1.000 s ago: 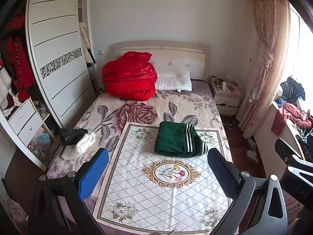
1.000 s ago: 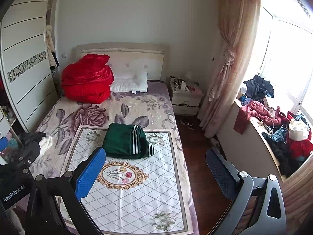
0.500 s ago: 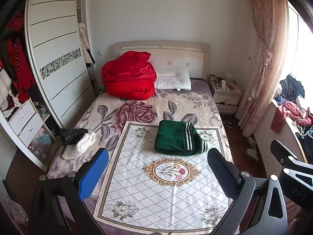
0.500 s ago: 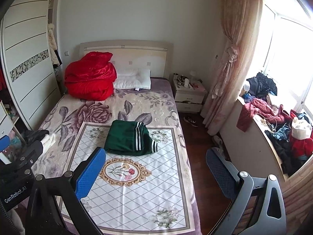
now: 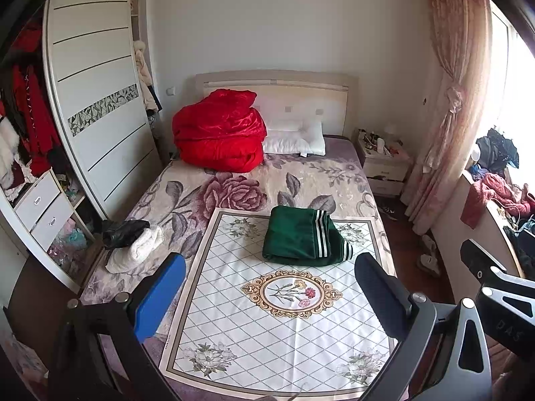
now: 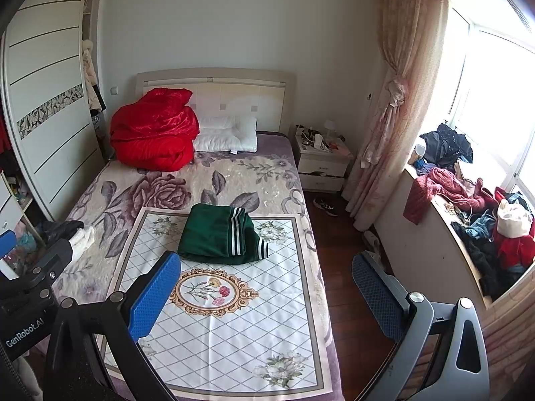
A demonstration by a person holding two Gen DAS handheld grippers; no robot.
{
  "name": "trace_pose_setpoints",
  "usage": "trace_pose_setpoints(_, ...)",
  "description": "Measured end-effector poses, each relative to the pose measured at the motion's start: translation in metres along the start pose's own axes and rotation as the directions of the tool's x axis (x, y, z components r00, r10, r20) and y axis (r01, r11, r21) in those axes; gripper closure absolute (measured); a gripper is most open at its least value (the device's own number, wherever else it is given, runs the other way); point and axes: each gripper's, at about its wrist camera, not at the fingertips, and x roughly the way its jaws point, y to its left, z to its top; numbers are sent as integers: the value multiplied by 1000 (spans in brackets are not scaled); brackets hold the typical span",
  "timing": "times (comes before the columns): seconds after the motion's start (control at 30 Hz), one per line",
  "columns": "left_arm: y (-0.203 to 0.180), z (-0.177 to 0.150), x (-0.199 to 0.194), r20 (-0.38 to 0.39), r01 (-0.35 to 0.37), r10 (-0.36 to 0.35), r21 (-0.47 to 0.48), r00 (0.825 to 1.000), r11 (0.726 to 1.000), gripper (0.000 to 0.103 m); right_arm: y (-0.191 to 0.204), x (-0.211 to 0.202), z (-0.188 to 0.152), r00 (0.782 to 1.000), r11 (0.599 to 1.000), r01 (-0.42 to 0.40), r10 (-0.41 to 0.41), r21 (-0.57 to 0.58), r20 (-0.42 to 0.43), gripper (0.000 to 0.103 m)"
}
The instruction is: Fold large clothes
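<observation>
While both tools hang above bed foot, nothing gripped. Left gripper (image 5: pixel 269 289): fingers spread wide, empty. Right gripper (image 6: pixel 264 287): same, spread wide, empty. Green garment (image 5: pixel 302 235) w/ white stripes lies folded on far half of white mat (image 5: pixel 281 320), just beyond center medallion, well apart from both tools. Mat on floral bed (image 5: pixel 187 197). Red quilt (image 5: pixel 219 140) + pillow (image 5: pixel 296 137) at headboard. Black/white clothes (image 5: pixel 132 242) at bed's left edge.
</observation>
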Motion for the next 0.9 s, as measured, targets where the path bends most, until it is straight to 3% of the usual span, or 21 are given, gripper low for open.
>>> trace_pose_setpoints(0.9, 1, 12, -4, 17, -9, 9, 2, 1000, 1000, 0, -1, -9, -6, 1000, 1000, 2, -2, 8, 8, 0)
